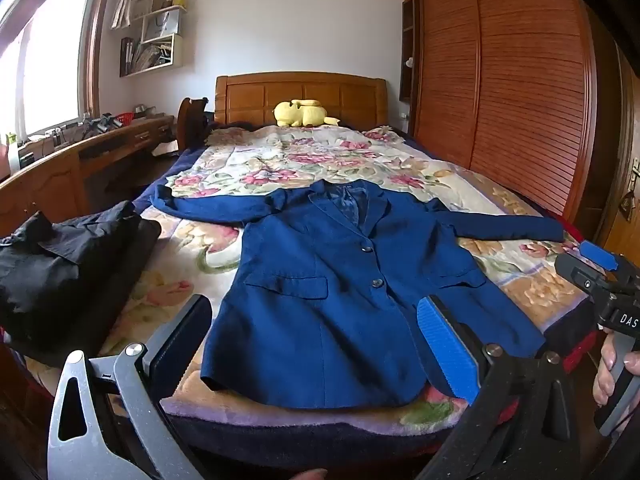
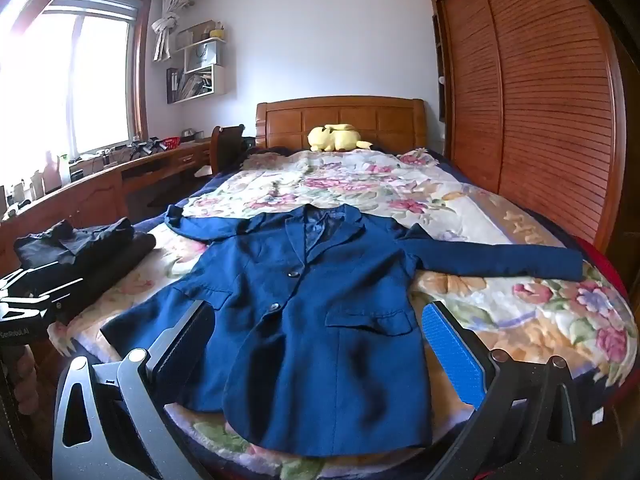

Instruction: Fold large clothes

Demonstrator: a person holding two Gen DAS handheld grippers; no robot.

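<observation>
Left claw [image 1: 316, 344] spread wide, holding nothing, hovering over hem of blue jacket [image 1: 340, 280] laid flat on bed [image 1: 520, 276]. Right claw [image 2: 320, 348] same: fully released, empty, w/ jacket below.

Jacket [image 1: 332, 292] on bed [image 1: 520, 264] — folded clothes [image 1: 68, 268] (left).
</observation>
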